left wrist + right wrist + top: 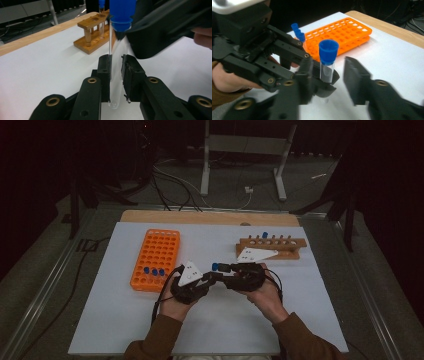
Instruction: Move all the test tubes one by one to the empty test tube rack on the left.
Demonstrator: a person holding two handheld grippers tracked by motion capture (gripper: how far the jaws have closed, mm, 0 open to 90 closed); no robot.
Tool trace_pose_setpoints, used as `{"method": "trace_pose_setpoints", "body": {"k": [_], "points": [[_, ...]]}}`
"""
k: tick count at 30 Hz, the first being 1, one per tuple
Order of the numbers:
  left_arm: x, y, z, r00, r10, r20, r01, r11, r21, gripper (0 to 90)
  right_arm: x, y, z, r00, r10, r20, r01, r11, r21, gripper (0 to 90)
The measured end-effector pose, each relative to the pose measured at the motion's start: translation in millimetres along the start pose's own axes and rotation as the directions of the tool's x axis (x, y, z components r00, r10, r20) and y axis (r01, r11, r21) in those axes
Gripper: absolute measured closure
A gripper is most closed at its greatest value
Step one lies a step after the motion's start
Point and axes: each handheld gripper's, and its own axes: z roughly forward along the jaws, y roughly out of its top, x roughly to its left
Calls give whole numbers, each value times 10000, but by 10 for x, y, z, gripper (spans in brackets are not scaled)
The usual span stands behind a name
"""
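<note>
Clear glass test tube with a blue cap (115,65) sits clamped upright in the left gripper (115,75), mid-table, between the racks. Right gripper (329,75) has let go, jaws apart around it. Three capped tubes (154,271) already stand in the orange plastic rack (156,258) at left, one in the wooden rack (272,248) far right; this handover looks done, placing remains.

**Tube between two grippers at mid-table**

On the table (125,330), the plastic rack (156,259) lies left, with three tubes (154,271) in its near row. The wooden rack (272,248) stands right and farther back, one tube (265,236) in it. Between and nearer, the left gripper (209,277) and right gripper (224,268) meet around a tube (117,62).
</note>
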Motion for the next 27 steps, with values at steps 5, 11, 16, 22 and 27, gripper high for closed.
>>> {"method": "trace_pose_setpoints", "body": {"k": [5, 11, 16, 22, 27], "points": [[62, -34, -41, 9995, -185, -251, 186, 9998, 53, 784, -30, -5, -52, 9994, 31, 352, -26, 9999, -129, 305], [122, -64, -127, 9985, -366, -408, 366, 9993, 4, 784, -146, -84, -89, 9947, 219, 1007, -205, 9997, -147, 101], [175, -110, -240, 9976, -619, -324, 615, 9980, -137, 784, -287, -216, -162, 9908, 607, 1207, -585, 9980, -222, 27], [254, -223, -384, 9956, -886, -309, 881, 9959, -182, 784, -434, -360, -320, 9805, 1128, 1606, -1078, 9934, -394, 0], [315, -278, -532, 9951, -949, -286, 940, 9951, -310, 783, -521, -445, -476, 9702, 1473, 1925, -1373, 9884, -647, 0]]}}
